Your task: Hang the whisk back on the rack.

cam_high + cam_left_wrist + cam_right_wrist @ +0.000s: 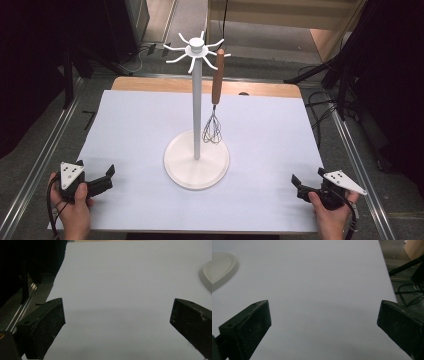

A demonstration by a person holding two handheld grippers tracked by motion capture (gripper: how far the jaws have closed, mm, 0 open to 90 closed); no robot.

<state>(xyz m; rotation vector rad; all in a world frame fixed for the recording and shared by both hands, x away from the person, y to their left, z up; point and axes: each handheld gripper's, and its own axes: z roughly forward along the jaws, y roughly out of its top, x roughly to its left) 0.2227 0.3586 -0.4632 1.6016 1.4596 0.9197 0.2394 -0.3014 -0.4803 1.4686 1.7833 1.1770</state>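
A desk (150, 110) covered by a pale sheet fills the middle of the high view, with a strip of bare wood showing along its far edge. Dark floor, metal rails and loose cables lie around it, and black stands rise at both sides.

A white stand (196, 100) is set near the middle of the desk, a little toward the near edge. It has a round flat base, a straight upright pole and a ring of short hooks at the top. A whisk (215, 100) with a brown wooden handle hangs from one hook on the right side, wire end down, just above the base and close beside the pole.

The left gripper (111, 176) rests by the near left corner of the desk, held in the left hand (74, 207). In the left gripper view its jaws stand wide apart with only bare sheet between them, and the edge of the stand's base (207, 277) shows at the far right.

The right gripper (296, 184) sits by the near right corner, held in the right hand (330, 214). Its jaws are also spread wide and grip nothing, and the base's rim (224, 267) appears at the upper left of the right gripper view.
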